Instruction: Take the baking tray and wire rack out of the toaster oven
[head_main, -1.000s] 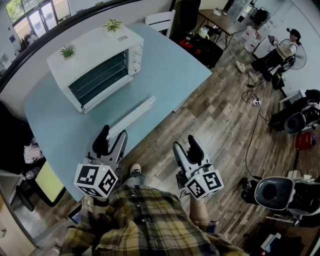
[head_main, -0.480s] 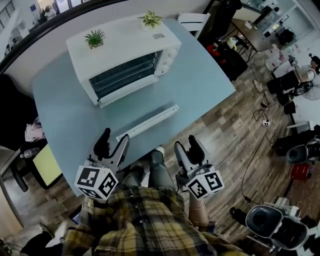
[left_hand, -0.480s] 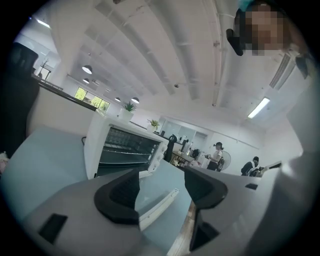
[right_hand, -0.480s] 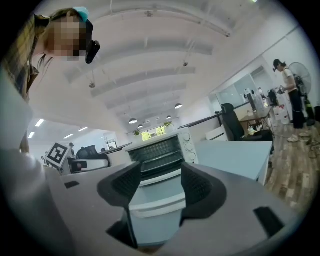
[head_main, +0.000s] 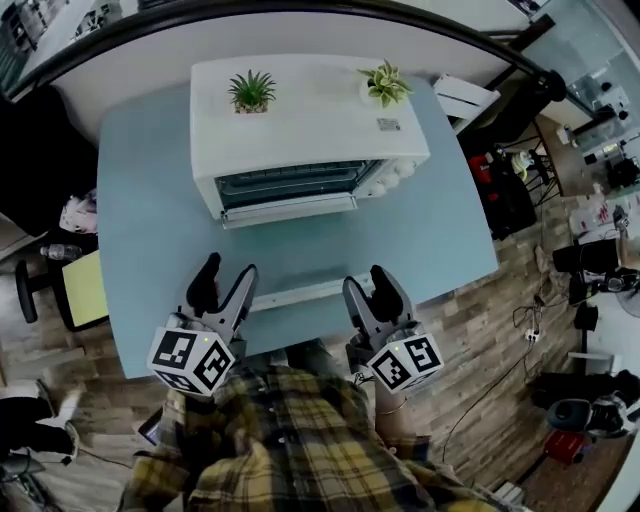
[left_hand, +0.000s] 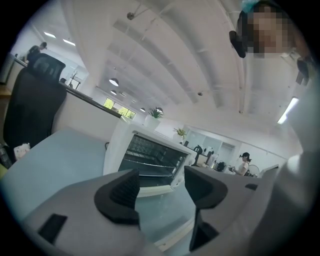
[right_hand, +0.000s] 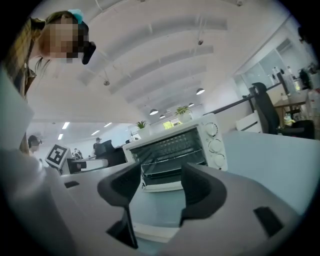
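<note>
Left gripper (head_main: 225, 278) and right gripper (head_main: 368, 285) gape wide and empty, squared to the toaster oven (head_main: 300, 120) so each can reach straight into its open front.

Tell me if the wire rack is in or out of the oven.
In. The wire rack shows as bars across the inside of the toaster oven.

The toaster oven (head_main: 300, 120) hides most of its interior from above.
</note>
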